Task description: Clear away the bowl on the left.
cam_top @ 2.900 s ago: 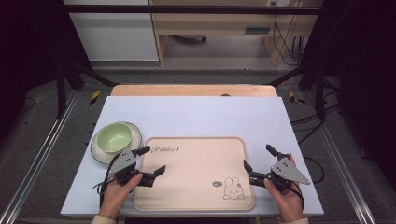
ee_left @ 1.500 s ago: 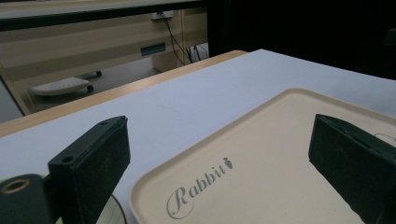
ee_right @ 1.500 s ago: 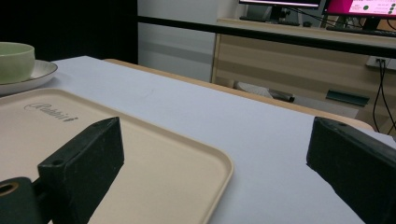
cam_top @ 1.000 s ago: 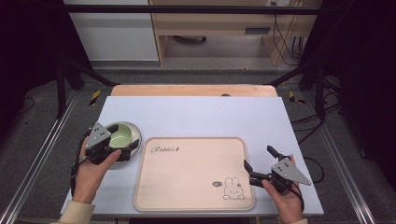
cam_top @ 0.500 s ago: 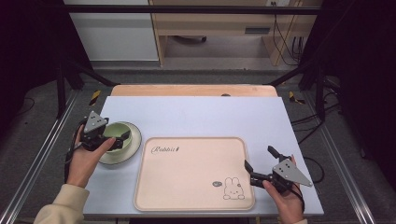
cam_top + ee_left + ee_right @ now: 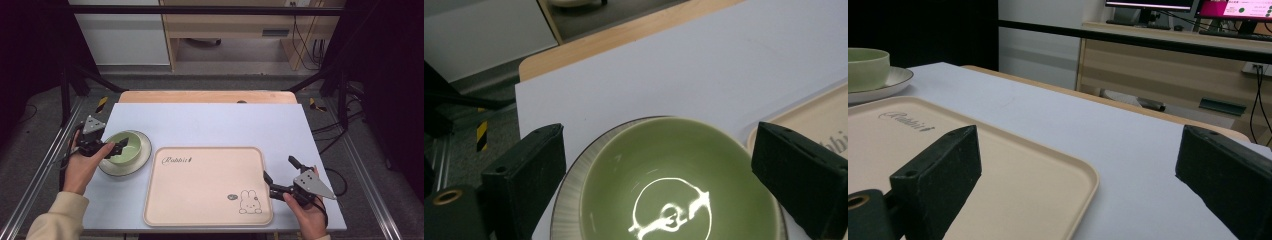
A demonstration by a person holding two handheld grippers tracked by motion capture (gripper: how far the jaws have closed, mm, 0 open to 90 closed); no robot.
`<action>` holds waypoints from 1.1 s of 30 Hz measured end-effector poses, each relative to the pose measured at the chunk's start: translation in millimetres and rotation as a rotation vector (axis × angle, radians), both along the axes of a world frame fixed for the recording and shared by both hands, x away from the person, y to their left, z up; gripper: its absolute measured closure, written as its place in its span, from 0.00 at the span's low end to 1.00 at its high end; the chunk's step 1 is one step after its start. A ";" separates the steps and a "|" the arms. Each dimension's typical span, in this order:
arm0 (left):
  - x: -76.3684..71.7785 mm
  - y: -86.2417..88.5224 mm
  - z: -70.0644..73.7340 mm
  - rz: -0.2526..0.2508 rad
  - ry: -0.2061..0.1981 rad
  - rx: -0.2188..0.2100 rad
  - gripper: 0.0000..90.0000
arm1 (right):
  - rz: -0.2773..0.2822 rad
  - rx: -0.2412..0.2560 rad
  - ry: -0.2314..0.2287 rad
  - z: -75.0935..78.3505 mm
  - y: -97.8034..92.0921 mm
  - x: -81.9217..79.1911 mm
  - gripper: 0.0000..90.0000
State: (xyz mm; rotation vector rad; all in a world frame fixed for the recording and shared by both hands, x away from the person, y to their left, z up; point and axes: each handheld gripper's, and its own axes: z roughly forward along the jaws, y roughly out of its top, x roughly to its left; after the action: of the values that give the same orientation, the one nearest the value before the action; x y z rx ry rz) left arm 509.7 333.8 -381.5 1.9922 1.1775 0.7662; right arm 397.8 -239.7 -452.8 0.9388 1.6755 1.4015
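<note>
The right gripper [image 6: 278, 176], jaws spread wide and empty, rests at the right edge of the tray [image 6: 200, 190] on the surface [image 6: 225, 125]. Left of the tray, the left gripper [image 6: 121, 145] hovers over the green bowl [image 6: 126, 148], jaws open to either side of its rim. The bowl sits on a plate [image 6: 137, 162] just beside the tray.
</note>
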 end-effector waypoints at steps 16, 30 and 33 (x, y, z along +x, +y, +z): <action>5.8 32.6 -1.7 0.135 0.030 -0.054 0.11 | 0.012 -0.013 0.006 -2.1 6.4 0.6 0.05; 18.0 41.8 -16.8 0.185 0.111 -0.054 0.28 | 0.015 -0.021 0.019 -3.3 7.3 1.8 0.05; 19.7 42.8 -25.5 0.201 0.137 -0.074 0.36 | 0.015 -0.011 0.020 -3.5 6.5 2.0 0.05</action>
State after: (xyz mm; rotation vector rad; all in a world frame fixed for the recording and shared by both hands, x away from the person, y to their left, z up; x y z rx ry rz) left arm 529.5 376.7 -406.9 1.9096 1.4825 0.6823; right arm 399.8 -233.2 -456.2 0.9380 1.7068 1.3954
